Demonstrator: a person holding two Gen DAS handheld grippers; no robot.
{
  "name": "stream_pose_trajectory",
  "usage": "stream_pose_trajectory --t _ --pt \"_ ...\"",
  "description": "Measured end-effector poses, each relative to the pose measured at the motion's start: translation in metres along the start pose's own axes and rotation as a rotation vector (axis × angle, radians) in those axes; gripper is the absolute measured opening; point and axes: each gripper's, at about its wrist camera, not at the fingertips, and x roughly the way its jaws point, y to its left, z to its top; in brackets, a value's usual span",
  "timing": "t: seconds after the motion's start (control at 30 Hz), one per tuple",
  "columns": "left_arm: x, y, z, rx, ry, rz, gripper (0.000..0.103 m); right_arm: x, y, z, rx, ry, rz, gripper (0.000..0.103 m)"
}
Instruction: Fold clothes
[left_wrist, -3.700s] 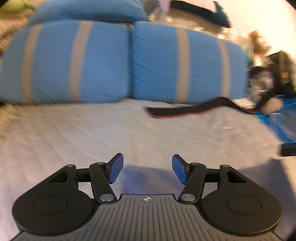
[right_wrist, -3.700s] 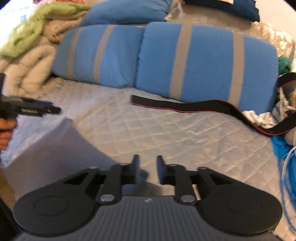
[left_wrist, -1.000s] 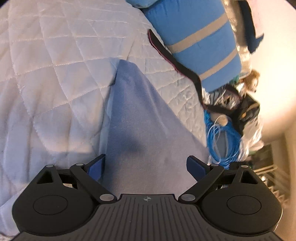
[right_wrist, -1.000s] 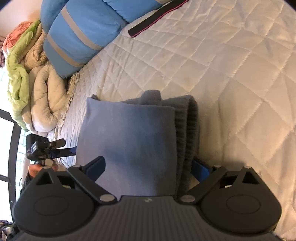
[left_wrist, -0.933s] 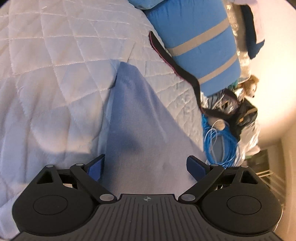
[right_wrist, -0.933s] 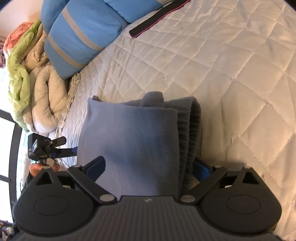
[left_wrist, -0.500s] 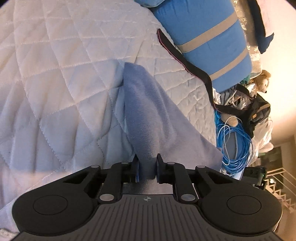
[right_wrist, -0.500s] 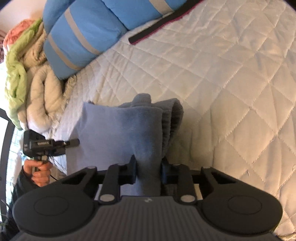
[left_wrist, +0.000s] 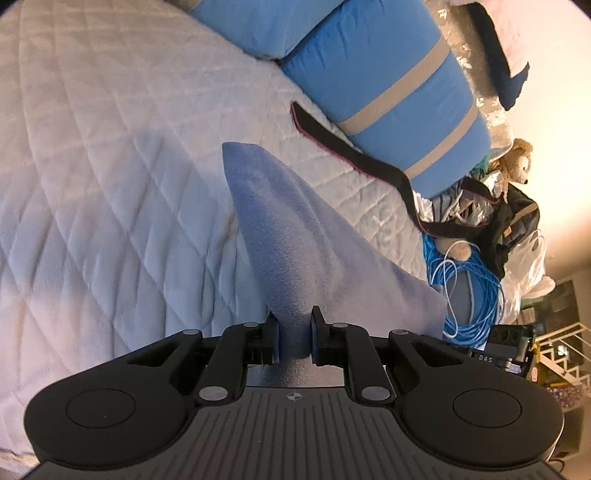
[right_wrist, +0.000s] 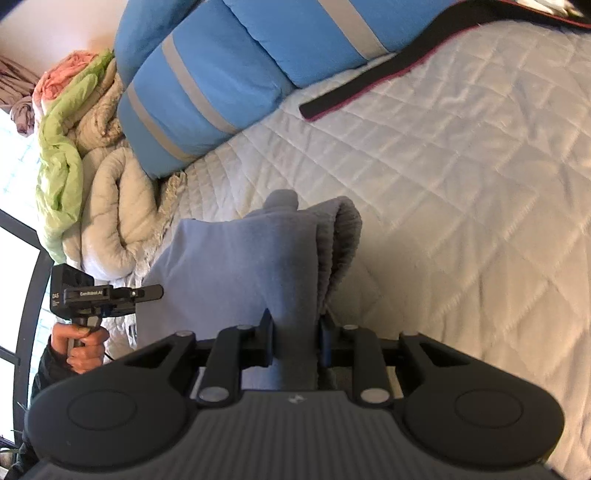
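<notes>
A grey-blue fleece garment (left_wrist: 303, 236) lies partly folded on the white quilted bed (left_wrist: 92, 184). My left gripper (left_wrist: 293, 338) is shut on its near edge, and the cloth rises toward the fingers in a ridge. In the right wrist view the same garment (right_wrist: 236, 266) shows a ribbed cuff or hem (right_wrist: 343, 236) on its right side. My right gripper (right_wrist: 293, 338) is shut on a thick bunch of that cloth. The left gripper (right_wrist: 147, 291) shows at the left of the right wrist view, held by a hand (right_wrist: 79, 347).
Blue pillows with grey stripes (left_wrist: 388, 85) (right_wrist: 207, 77) lie at the head of the bed. A black strap (left_wrist: 351, 151) (right_wrist: 369, 81) trails across the quilt. A coil of blue cable (left_wrist: 465, 280), a teddy bear (left_wrist: 517, 162) and bags crowd one side; rolled blankets (right_wrist: 110, 206) the other.
Both grippers went from open over the garment to shut on its near edge. The cloth is now pulled up into a ridge in both views.
</notes>
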Motion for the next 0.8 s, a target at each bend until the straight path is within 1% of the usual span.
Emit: stream_pose_trajectory --t 0.2,0.33,0.47,0.6,0.8 --pt "-0.002 0.001 0.034 -0.025 -0.026 -0.005 0.014 0.016 -0.001 0.032 0.052 -0.013 0.014 0.024" --pt "0.008 0.005 0.058 -0.043 -0.013 0.008 0.014 0.029 0.001 0.056 0.057 -0.009 -0.003 0.024" --pt "0.014 0.009 0.085 -0.054 -0.005 -0.027 0.014 0.036 0.0 0.086 0.05 -0.012 -0.005 0.024" --pt "0.023 0.006 0.115 -0.053 -0.001 -0.028 0.014 0.046 -0.004 0.116 0.054 -0.007 0.004 0.024" --pt "0.047 0.015 0.15 -0.074 0.02 -0.026 0.013 0.067 -0.013 0.156 0.084 0.001 -0.024 0.024"
